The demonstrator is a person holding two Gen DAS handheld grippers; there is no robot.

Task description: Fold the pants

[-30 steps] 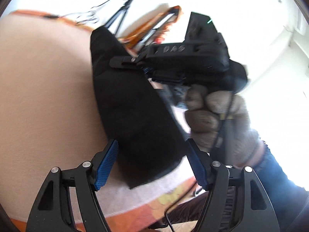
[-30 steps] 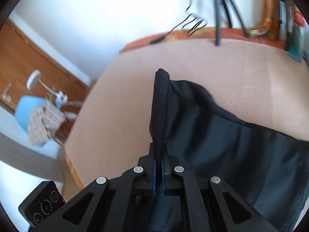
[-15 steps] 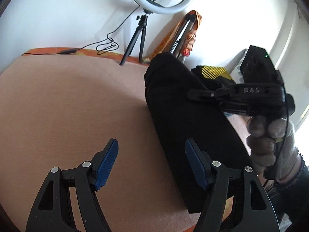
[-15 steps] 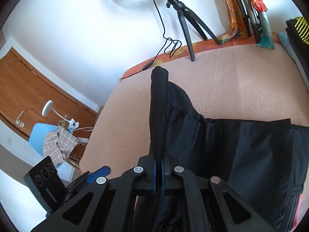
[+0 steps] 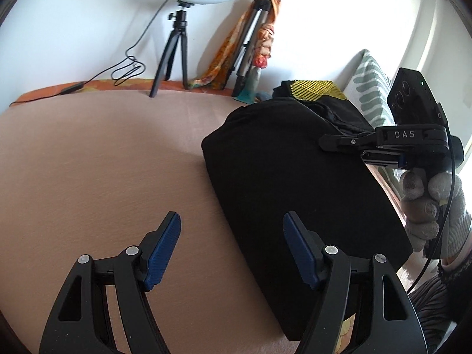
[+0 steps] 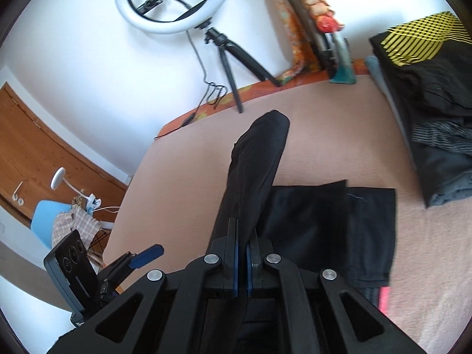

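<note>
The black pants point(image 5: 295, 177) lie folded on the pink bed cover point(image 5: 88, 162), at the right in the left wrist view. My left gripper point(image 5: 231, 250) is open and empty, just left of the pants' near edge. My right gripper point(image 6: 242, 262) is shut on a raised fold of the pants point(image 6: 253, 171); the rest of the pants lies flat below it point(image 6: 339, 227). The right gripper also shows in the left wrist view point(image 5: 342, 143), at the pants' far right edge.
A ring light on a tripod point(image 5: 180, 44) and a second tripod with an orange scarf point(image 5: 247, 44) stand at the bed's back edge. A pile of dark clothes with a yellow pattern point(image 6: 427, 88) lies at the right. A patterned pillow point(image 5: 371, 88) is behind it.
My right gripper has carried the pants to the right and set them down on the bed. My left gripper has drawn back from the cloth and stays open.
</note>
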